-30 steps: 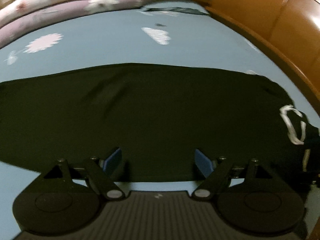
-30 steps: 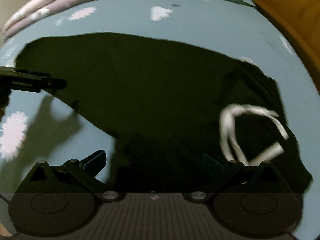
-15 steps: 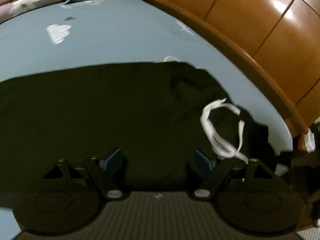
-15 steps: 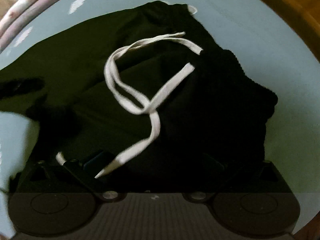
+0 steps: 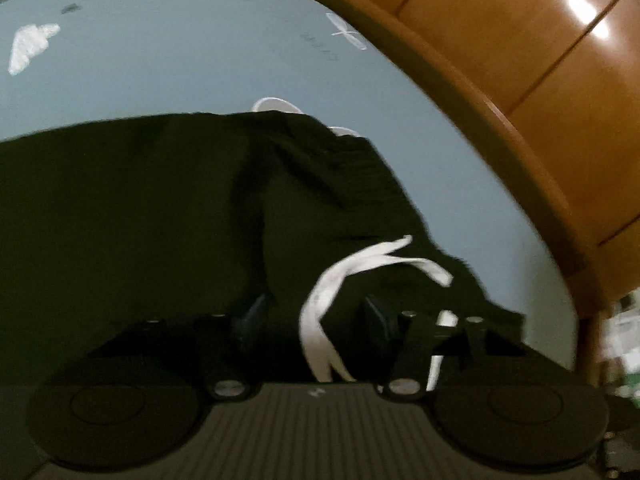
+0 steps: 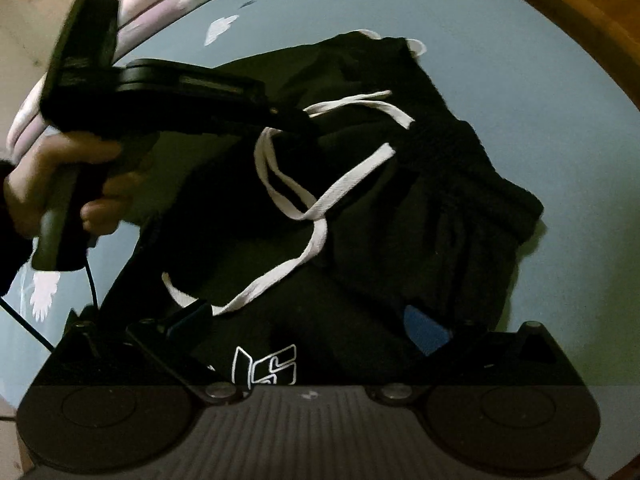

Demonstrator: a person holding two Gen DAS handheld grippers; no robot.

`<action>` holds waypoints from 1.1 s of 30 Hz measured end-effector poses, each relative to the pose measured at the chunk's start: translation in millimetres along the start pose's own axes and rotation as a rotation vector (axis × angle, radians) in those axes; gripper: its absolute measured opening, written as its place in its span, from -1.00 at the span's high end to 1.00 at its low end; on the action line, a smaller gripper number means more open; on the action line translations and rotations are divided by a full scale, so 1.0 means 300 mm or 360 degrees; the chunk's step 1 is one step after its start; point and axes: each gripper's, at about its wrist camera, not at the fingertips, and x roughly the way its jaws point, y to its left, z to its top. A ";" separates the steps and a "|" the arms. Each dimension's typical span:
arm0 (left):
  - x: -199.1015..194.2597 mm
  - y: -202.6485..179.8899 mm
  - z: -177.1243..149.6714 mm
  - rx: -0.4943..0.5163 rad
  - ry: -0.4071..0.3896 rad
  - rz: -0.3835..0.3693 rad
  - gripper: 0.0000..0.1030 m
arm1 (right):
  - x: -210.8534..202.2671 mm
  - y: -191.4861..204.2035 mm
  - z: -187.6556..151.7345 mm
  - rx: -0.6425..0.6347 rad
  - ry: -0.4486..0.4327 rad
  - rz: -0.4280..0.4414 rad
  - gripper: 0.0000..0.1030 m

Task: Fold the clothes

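While the left wrist view looks steeply down, black drawstring trousers [image 5: 160, 220] lie spread over a pale blue bedsheet [image 5: 180, 64] printed with white shapes. Their ribbed waistband [image 5: 360, 168] runs along the right side, close to a wooden bed frame [image 5: 500, 92] that curves past the far right. A white drawstring [image 5: 344, 276] loops over the dark cloth and passes down between the two fingers of the left gripper [image 5: 316, 316]. Its jaws are closing and stand at a middling gap, with the cord and black fabric between them; the pads do not visibly press on either. This view is blurred, so finer contact cannot be told.

From the right wrist view, the same trousers fill the middle, bunched toward the waistband at the right, with the drawstring crossing itself over the front. White outlined lettering [image 6: 266, 366] shows on the cloth at the near edge. A right gripper [image 6: 312, 324] hovers low with its jaws wide apart, the blue-padded fingers [image 6: 426, 332] over the fabric and one cord end lying beside the left finger. At the left, a hand [image 6: 60, 184] grips the handle of the left gripper, whose tip reaches into the cord loop. Folded pink bedding [image 6: 168, 4] lies at the far left.
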 end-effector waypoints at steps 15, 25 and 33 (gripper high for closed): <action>-0.195 0.192 -0.040 -0.0181 -0.0027 0.0129 -0.05 | 0.193 0.089 0.255 -0.0310 0.0000 0.0267 -1.00; -0.385 0.372 -0.139 -0.0258 -0.0152 0.0268 -0.06 | 0.321 0.110 0.319 -0.0011 0.0329 0.0575 -1.00; -0.517 0.482 -0.176 -0.0305 -0.0246 0.0322 -0.07 | 0.400 0.307 0.396 -0.0008 0.0390 0.0832 -1.00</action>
